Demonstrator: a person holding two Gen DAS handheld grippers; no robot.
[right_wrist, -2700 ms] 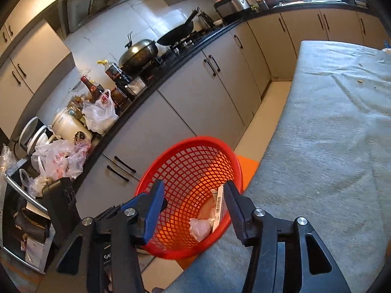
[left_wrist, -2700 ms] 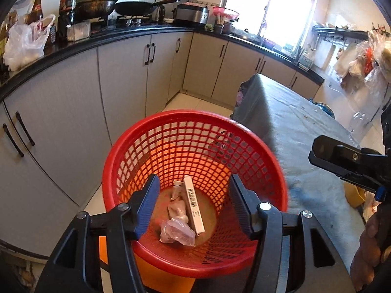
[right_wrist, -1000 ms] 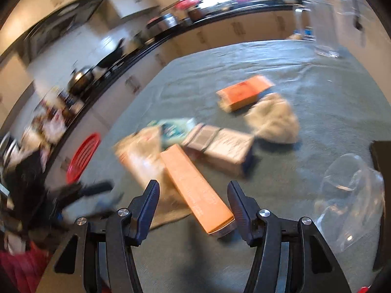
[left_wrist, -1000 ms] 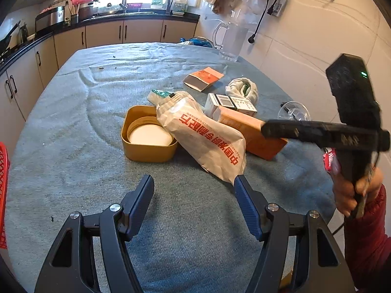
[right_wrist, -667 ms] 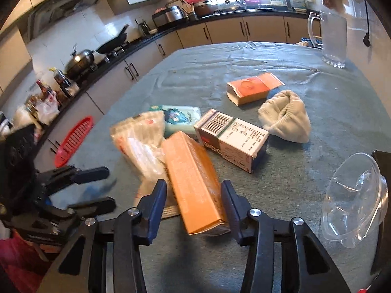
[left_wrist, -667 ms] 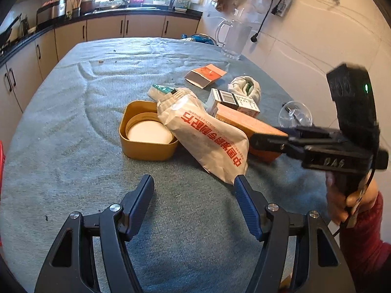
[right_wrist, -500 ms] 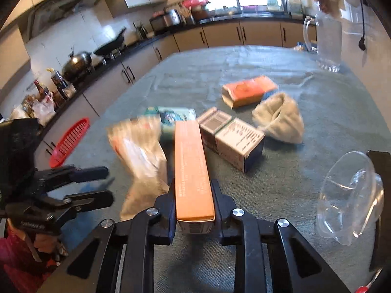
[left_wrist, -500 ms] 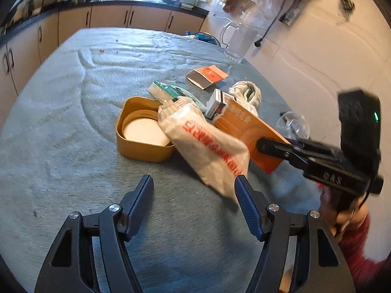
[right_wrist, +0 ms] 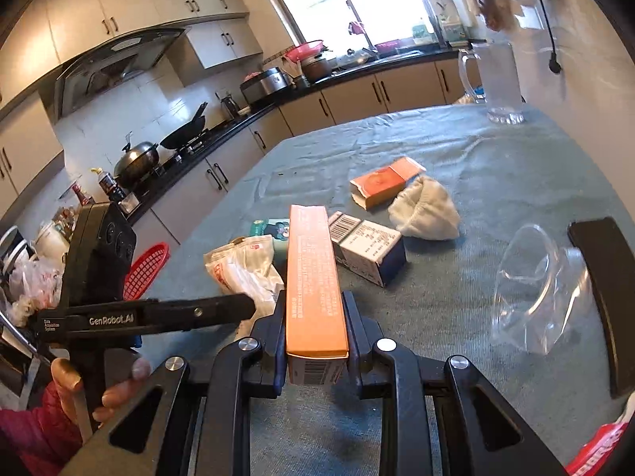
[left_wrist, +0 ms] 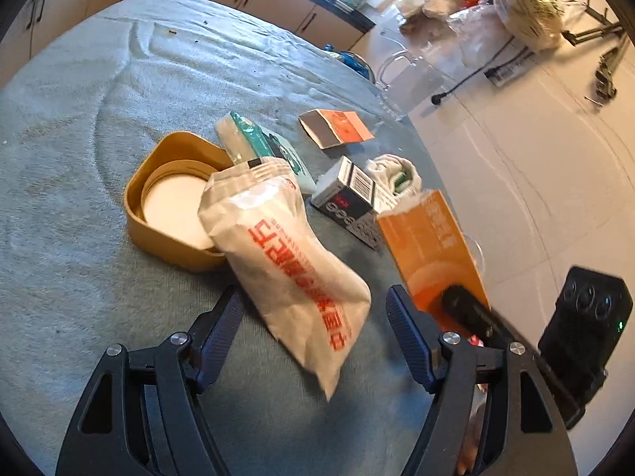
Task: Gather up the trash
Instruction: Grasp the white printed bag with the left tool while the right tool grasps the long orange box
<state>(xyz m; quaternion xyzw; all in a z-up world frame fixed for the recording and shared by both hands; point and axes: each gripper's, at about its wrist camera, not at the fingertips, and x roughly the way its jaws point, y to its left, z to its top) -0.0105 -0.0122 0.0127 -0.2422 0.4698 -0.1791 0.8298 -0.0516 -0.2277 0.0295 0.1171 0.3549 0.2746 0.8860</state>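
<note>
Grey tablecloth (right_wrist: pixel 456 146), three cartons, one orange carton (right_wrist: pixel 313 277) gripped

"GenRobot.AI" stands in white letters along the black arm of the left hand-held gripper (right_wrist: pixel 222 307), with a tiny line beside it (too small to read surely). The white bag (left_wrist: pixel 285 265) carries large red characters, blurred. Barcodes mark the dark small carton (right_wrist: pixel 367 252) and the orange box (right_wrist: pixel 313 281); their digits stay illegible.

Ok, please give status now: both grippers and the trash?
Right gripper shut on orange box. Left gripper open around white bag. Nothing blocking.
</note>
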